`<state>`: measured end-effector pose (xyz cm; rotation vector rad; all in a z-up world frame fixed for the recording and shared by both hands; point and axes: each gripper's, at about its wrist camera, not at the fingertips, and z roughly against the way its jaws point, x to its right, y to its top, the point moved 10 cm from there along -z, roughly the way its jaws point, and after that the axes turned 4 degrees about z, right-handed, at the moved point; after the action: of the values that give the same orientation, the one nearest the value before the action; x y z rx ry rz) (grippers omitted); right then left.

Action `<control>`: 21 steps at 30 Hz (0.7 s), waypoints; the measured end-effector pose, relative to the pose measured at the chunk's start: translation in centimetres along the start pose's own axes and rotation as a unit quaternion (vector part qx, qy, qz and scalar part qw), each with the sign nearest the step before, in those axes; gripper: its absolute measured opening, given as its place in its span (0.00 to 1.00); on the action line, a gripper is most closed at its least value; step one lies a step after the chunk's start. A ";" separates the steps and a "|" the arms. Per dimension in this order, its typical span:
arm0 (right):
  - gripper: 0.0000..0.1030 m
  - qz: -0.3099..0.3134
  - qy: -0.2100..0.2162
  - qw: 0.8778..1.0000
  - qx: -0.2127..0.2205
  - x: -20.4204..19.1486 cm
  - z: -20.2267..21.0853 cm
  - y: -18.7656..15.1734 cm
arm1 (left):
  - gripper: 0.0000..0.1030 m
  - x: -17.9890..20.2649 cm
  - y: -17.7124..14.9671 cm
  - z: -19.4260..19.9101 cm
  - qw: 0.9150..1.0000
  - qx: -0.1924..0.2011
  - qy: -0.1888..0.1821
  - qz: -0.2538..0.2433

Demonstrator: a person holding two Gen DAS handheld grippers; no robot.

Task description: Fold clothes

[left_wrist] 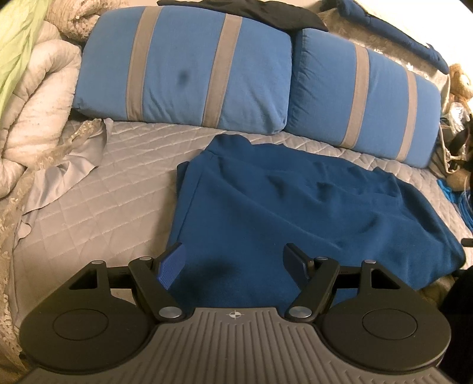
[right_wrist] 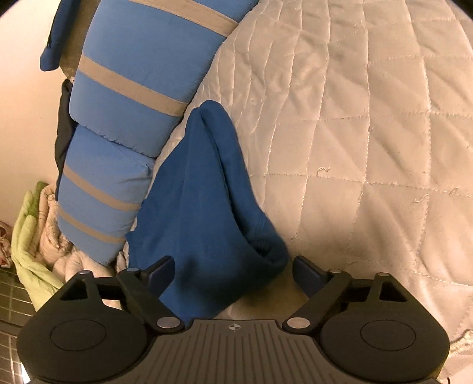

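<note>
A dark blue garment (left_wrist: 295,212) lies spread and wrinkled on the quilted bed cover (left_wrist: 112,189), just in front of two blue pillows. My left gripper (left_wrist: 235,261) is open, its blue-padded fingers hovering over the garment's near edge. In the right wrist view the same garment (right_wrist: 201,212) shows as a bunched, folded-over mass beside the pillows. My right gripper (right_wrist: 233,274) is open, with the garment's near end lying between the fingers, not clamped.
Two blue pillows with grey stripes (left_wrist: 189,68) (right_wrist: 139,76) line the far side. A rolled white duvet and green sheet (left_wrist: 29,97) lie at left. A black cloth (left_wrist: 251,11) lies atop the pillows. Clutter and a plush toy (left_wrist: 458,85) sit at right.
</note>
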<state>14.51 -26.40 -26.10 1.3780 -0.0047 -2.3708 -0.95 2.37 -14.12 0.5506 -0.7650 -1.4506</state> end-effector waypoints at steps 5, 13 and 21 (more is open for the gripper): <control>0.65 -0.012 0.019 1.000 0.008 0.3 -1.0 0.5 | 0.70 0.0 0.0 0.0 1.000 0.000 0.001 0.002; 0.23 0.005 0.015 1.000 0.013 -0.8 -1.9 1.5 | 0.70 -0.1 -0.1 0.0 1.000 -0.001 0.002 0.006; 0.19 0.083 0.042 0.995 0.042 -7.6 -0.1 2.7 | 0.70 -0.1 -0.2 0.1 1.000 0.001 0.004 0.008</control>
<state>18.81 -26.29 -19.23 1.4539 -0.1912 -2.1970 -1.10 2.51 -14.24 0.5502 -0.7641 -1.4320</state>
